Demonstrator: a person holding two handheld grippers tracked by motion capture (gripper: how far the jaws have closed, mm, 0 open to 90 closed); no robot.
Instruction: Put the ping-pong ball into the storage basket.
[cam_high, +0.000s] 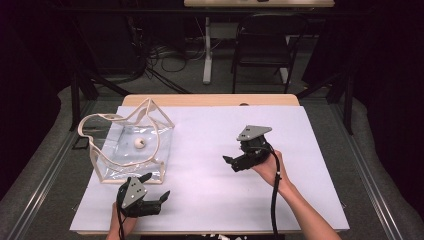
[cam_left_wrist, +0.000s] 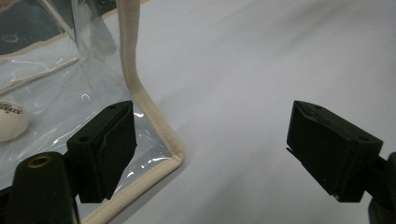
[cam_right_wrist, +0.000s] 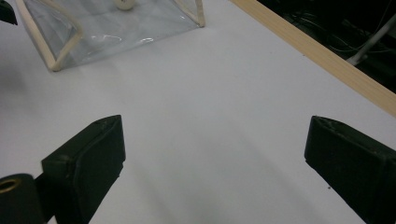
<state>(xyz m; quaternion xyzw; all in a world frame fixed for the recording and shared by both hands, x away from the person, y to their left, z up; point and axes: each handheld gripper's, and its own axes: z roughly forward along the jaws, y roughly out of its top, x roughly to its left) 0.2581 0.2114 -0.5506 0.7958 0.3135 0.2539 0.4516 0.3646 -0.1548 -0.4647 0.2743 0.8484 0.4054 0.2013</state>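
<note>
A clear plastic bag (cam_high: 131, 150) with beige trim and looped handles sits at the table's left, a white ball (cam_high: 140, 143) inside it. In the left gripper view the bag's near corner (cam_left_wrist: 173, 157) lies just ahead of the left jaw and the ball (cam_left_wrist: 10, 123) shows through the plastic. My left gripper (cam_high: 156, 186) is open, low near the front edge, just in front of the bag. My right gripper (cam_high: 231, 163) is open too, held above the table's middle right, with nothing between its jaws. The bag (cam_right_wrist: 112, 28) lies farther off in the right gripper view.
A white sheet (cam_high: 215, 145) covers the wooden table, whose far edge (cam_right_wrist: 322, 56) shows as a pale strip. Behind the table stand a dark folding chair (cam_high: 264, 45), a desk leg and cables on the floor.
</note>
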